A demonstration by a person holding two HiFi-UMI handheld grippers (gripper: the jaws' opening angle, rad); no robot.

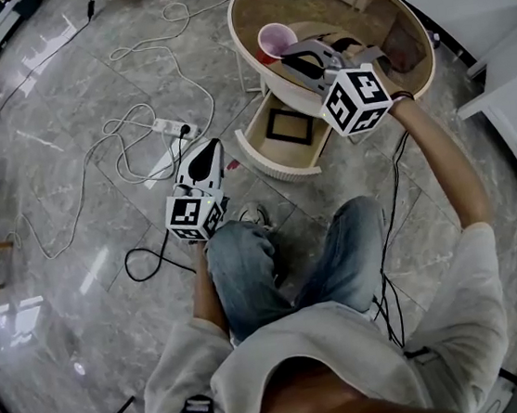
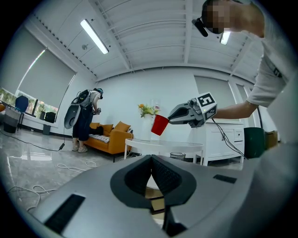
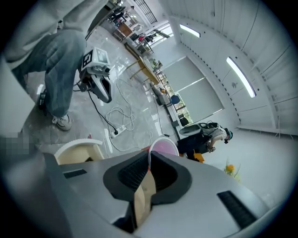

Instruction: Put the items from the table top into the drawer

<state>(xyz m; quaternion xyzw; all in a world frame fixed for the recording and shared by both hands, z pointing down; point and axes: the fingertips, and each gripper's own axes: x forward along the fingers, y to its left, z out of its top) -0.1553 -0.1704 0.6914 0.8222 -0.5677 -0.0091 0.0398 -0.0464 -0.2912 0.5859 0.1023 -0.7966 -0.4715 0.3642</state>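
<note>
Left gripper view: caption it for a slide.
Right tongs hold a red cup by its rim above the white table.

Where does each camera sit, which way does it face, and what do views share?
Head view: on head, steeply down at table, open drawer; legs, arms, left tool, right tool.
Left gripper view: on left tool, level toward sofa; right arm.
Right gripper view: on right tool, down over floor; legs.
Shared: red cup in right tool, all three.

You've a yellow sofa (image 2: 109,135) across the room, a person (image 2: 86,117) standing at its left end, white cable (image 2: 71,165) lying before it.
</note>
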